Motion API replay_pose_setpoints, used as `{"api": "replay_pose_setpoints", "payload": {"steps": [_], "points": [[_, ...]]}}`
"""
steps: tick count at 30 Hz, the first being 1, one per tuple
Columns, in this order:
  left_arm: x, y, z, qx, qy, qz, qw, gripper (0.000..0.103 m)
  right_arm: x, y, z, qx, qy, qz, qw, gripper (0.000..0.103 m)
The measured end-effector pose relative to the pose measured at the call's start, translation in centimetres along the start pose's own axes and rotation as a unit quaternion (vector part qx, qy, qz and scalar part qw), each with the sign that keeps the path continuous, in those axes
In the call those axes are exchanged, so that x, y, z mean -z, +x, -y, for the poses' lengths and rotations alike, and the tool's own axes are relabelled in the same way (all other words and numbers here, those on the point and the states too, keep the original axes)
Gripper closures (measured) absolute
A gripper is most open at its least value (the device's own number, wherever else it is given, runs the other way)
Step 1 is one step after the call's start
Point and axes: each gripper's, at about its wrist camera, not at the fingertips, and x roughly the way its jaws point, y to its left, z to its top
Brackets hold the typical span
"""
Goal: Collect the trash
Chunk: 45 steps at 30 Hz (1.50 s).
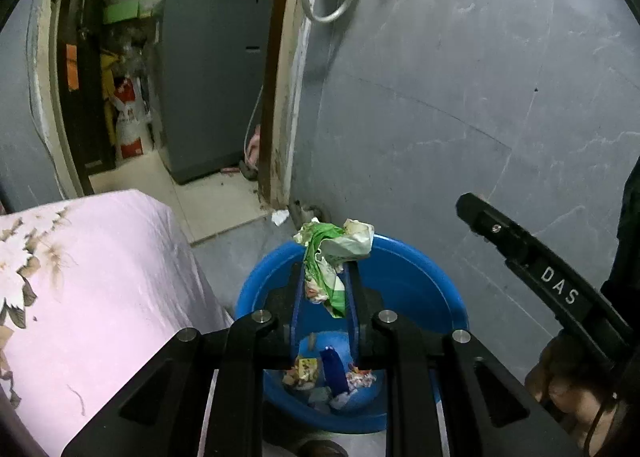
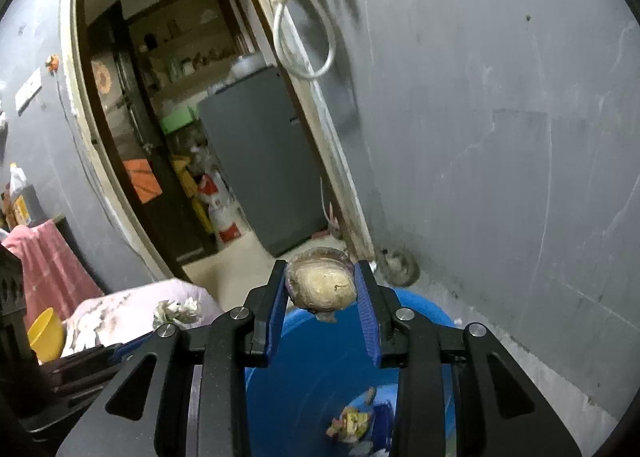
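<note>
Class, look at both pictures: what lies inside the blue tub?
Inside the blue tub lie crumpled wrappers and a blue packet. Gripper frames cover part of its bottom.

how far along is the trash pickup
Done: several wrappers already lie in the blue tub. In hand: left gripper holds a green-white wrapper and right gripper a brownish round scrap, both above the tub. Left: crumpled paper on the pink bedding.

- Crumpled green-and-white wrapper (image 1: 332, 265): pinched upright, above the blue basin (image 1: 420, 277).
- Round, brownish shell-like scrap (image 2: 322, 283): clamped level above the basin's rim.
- Basin: on the floor, wrappers (image 1: 308, 371) lying inside.
</note>
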Motion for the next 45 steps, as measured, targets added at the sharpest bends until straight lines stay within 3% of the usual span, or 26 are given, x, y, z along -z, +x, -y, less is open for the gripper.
{"api": "replay_pose_setpoints", "payload": {"steps": [6, 11, 13, 23, 25, 30, 33, 37, 45], "points": [[0.5, 0.4, -0.4, 0.007, -0.01, -0.009, 0.9999, 0.068, 0.2, 0.2, 0.3, 0.0, 0.009, -0.016, 1.0, 0.061], [0.3, -0.1, -1.2, -0.001, -0.023, -0.001, 0.9997, 0.065, 0.2, 0.0, 0.2, 0.001, 0.01, -0.013, 1.0, 0.057], [0.2, -0.7, -1.4, -0.009, -0.024, 0.004, 0.9997, 0.061, 0.1, 0.1, 0.0, 0.001, 0.007, -0.013, 1.0, 0.052], [0.1, -5.6, -3.7, -0.06, -0.036, 0.053, 0.9961, 0.038, -0.1, -0.3, -2.3, 0.001, -0.03, 0.001, 1.0, 0.045], [0.2, -6.6, -4.6, -0.074, -0.045, 0.06, 0.9945, 0.025, -0.2, -0.4, -2.8, 0.0, -0.037, 0.003, 0.999, 0.034], [1.1, -9.7, -6.4, -0.103, -0.068, 0.089, 0.9883, 0.016, -0.1, -1.1, -3.9, 0.007, -0.056, 0.009, 0.998, 0.022], [1.8, -11.6, -7.0, -0.115, -0.074, 0.099, 0.9856, 0.005, -0.1, -1.8, -4.6, 0.015, -0.062, 0.015, 0.998, 0.015], [2.8, -14.6, -7.5, -0.122, -0.081, 0.135, 0.9799, 0.004, 0.2, -3.3, -6.2, 0.018, -0.078, 0.025, 0.996, 0.0], [5.2, -20.0, -8.4, -0.143, -0.101, 0.172, 0.9694, 0.002, 1.8, -7.7, -9.2, 0.009, -0.109, 0.044, 0.993, 0.0]]}}
